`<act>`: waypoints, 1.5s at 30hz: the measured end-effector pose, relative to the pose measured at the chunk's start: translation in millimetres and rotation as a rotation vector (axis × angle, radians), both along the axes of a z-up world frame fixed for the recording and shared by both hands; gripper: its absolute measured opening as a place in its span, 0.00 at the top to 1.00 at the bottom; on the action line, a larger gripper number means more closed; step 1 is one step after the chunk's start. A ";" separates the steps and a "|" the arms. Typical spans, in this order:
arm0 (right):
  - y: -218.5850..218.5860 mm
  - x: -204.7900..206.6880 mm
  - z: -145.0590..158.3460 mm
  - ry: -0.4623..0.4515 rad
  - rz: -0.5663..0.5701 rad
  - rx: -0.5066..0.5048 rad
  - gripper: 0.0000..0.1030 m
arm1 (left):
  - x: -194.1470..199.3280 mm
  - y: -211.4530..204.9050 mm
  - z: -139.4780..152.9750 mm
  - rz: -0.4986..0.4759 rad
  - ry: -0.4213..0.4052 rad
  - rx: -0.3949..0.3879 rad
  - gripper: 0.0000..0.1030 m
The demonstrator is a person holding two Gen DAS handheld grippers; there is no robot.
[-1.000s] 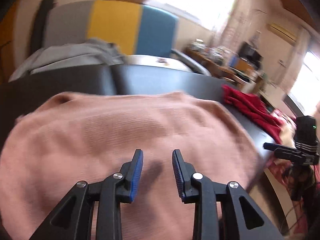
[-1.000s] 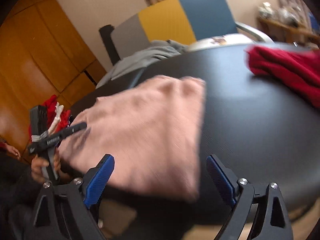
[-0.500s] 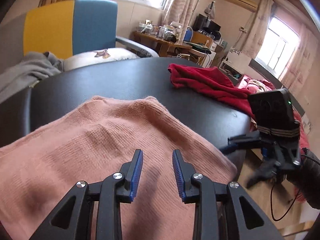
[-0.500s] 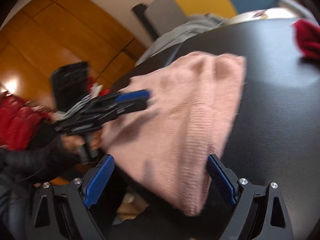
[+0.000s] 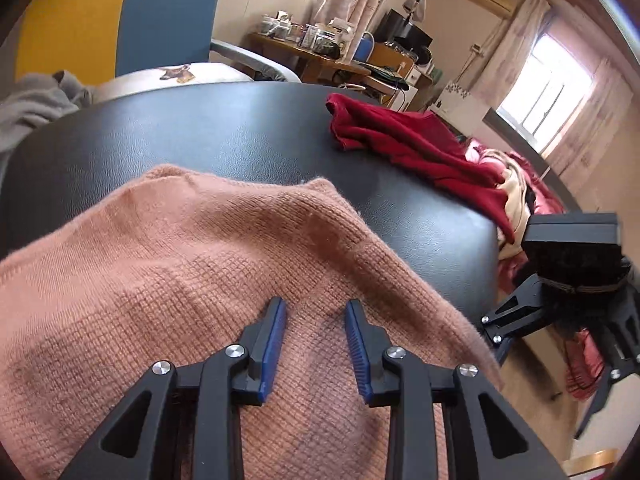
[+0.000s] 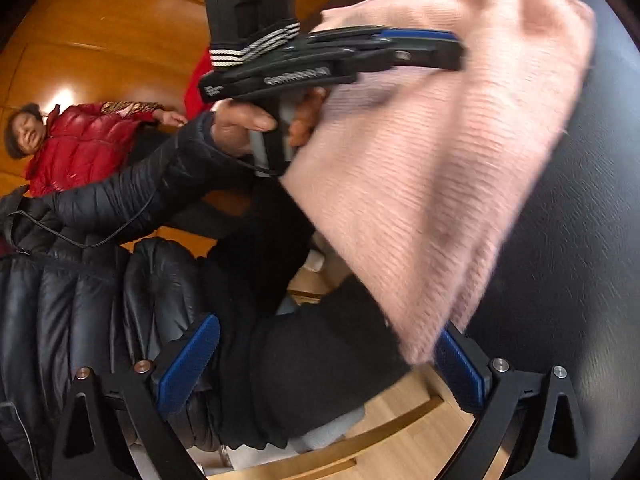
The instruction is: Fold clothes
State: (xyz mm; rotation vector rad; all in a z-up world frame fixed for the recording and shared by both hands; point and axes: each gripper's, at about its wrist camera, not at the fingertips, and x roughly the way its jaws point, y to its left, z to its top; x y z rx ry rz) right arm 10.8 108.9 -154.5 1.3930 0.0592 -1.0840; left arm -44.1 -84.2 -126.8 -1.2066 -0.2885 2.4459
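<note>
Pink knit garment (image 5: 192,272) is lying on the black table (image 5: 224,128), near edge draping off toward the person. It is looking doubled over — a thick layered edge (image 6: 436,320) is showing in the right wrist view — though how many folds it is carrying cannot be told.

Left gripper (image 5: 316,320) is hovering over the knit, jaws standing a little apart with cloth visible between the blue pads and nothing pinched. In the right wrist view it is reaching across the garment's upper face, held by the person's left hand (image 6: 260,120).

Right gripper (image 6: 328,356) is sitting off the table's near edge, jaws spread wide and empty; the hanging corner of the knit is lying just beside its right pad (image 6: 460,364), not between the pads.

Red garment (image 5: 408,148) is lying crumpled further along the table, well apart from the pink one; a grey garment (image 5: 36,104) is slumped on the chair (image 5: 164,20) behind.

Judgement: the step in hand is working on the pink knit — either lining up a grip for a further fold, or letting go and smoothing after one; the frames fit both. If another fold is wanted, the next move is calling for both grippers closing on the near hanging edge, matched in height, so that the layers are not sliding apart.
</note>
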 end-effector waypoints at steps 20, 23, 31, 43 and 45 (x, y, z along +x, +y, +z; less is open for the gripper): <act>-73.0 -64.9 28.0 0.557 -0.577 0.064 0.88 | 84.1 -71.2 21.0 0.224 0.073 0.054 0.59; -71.0 -51.7 42.5 0.688 -0.583 0.112 0.94 | 90.9 -73.4 21.2 0.242 0.080 0.073 0.59; -55.7 -48.1 20.4 0.833 -0.671 0.282 0.94 | 109.0 -79.4 21.7 0.289 0.100 0.126 0.57; -123.4 -11.1 96.7 0.876 -0.698 0.051 0.50 | 194.5 -173.4 17.5 0.585 0.124 0.042 0.56; -153.8 -5.9 91.8 0.859 -0.625 0.018 0.50 | 207.2 -189.1 16.7 0.624 0.136 0.041 0.56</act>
